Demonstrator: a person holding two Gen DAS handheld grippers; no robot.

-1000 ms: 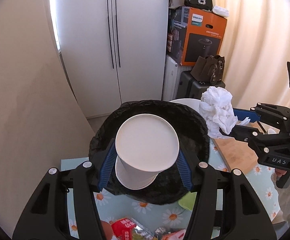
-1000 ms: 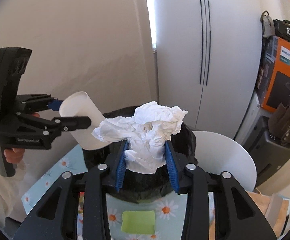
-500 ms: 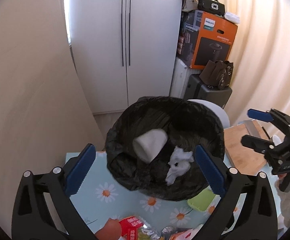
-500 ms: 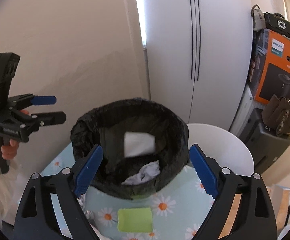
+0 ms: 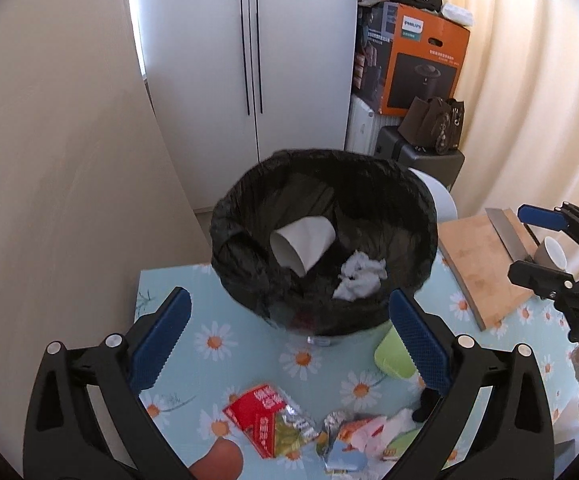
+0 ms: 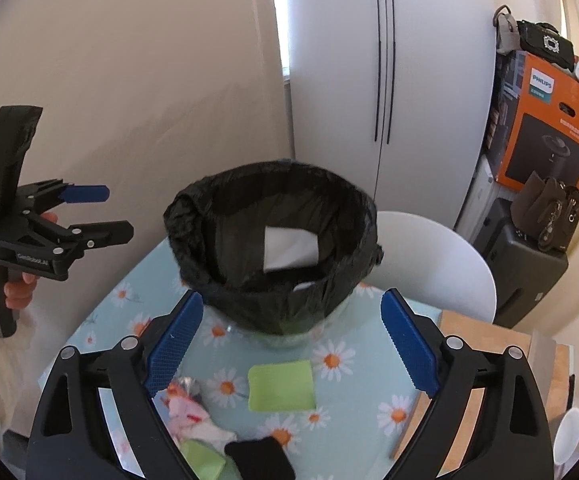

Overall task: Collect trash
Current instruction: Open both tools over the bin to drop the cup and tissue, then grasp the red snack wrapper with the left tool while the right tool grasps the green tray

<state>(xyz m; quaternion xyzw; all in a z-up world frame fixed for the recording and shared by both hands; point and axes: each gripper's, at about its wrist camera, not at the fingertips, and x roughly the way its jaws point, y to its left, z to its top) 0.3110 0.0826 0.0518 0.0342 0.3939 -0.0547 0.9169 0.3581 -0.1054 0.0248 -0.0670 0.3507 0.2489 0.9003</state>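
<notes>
Black liner on the bin (image 5: 421,216), a white paper cup (image 5: 303,242) and white tissue (image 5: 359,278) inside. The tablecloth (image 5: 209,340) was pale blue with white, orange-centred daisies. A red wrapper (image 5: 265,412), a lime-green pad (image 6: 281,386), and blue pads (image 5: 159,338) on black grippers.

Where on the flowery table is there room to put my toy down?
The tablecloth is bare between the wall-side edge and the black bin. A small patch lies between the bin and the red wrapper. It is crowded near you: wrappers, a green note. The wooden board fills the other side.
</notes>
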